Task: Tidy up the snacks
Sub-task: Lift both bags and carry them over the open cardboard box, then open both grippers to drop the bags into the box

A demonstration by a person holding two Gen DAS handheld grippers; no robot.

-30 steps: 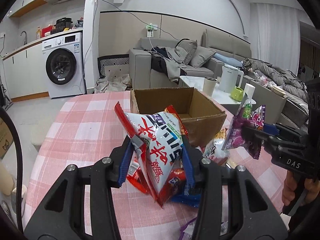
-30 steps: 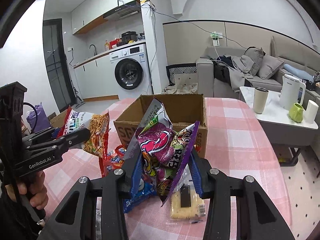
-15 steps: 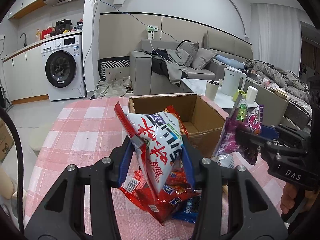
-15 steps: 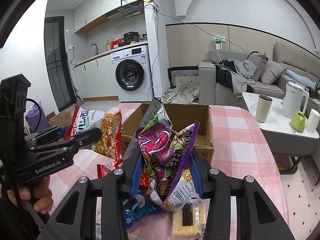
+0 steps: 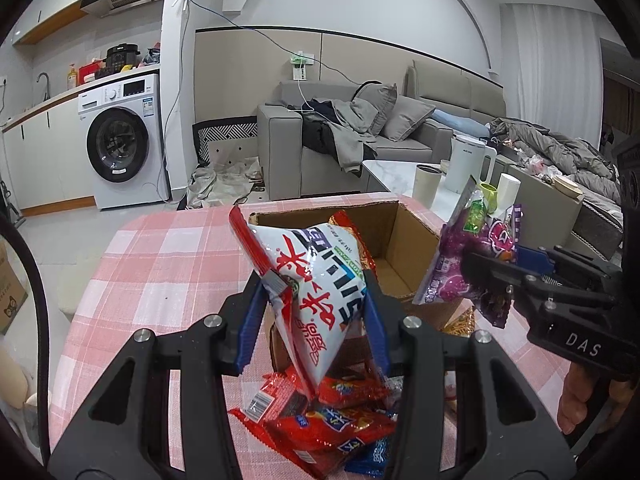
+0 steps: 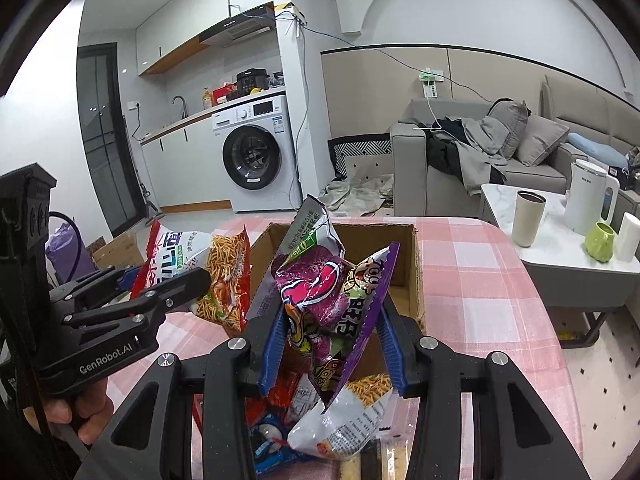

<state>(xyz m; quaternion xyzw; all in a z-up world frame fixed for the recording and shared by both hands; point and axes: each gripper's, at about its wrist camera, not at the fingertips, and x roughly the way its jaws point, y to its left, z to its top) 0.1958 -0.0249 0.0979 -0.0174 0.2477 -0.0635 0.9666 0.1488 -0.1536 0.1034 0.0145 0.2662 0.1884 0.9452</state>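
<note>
Moved: both grippers had carried their packets closer to the cardboard box (image 5: 404,236).
Left gripper (image 5: 314,320): pinched white-and-red noodle-snack bag (image 5: 316,276), frame centre.
Right gripper (image 6: 332,344): clamped purple snack packets (image 6: 320,292), centre, before box.

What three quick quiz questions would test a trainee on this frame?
1. True or false: the box is closed.
2. Which gripper holds the purple bag: A left, B right?
3. Fill in: the left gripper grips a white bag printed with ___ characters.

Key: 1 false, its top is open. 2 B, the right gripper. 3 red.
</note>
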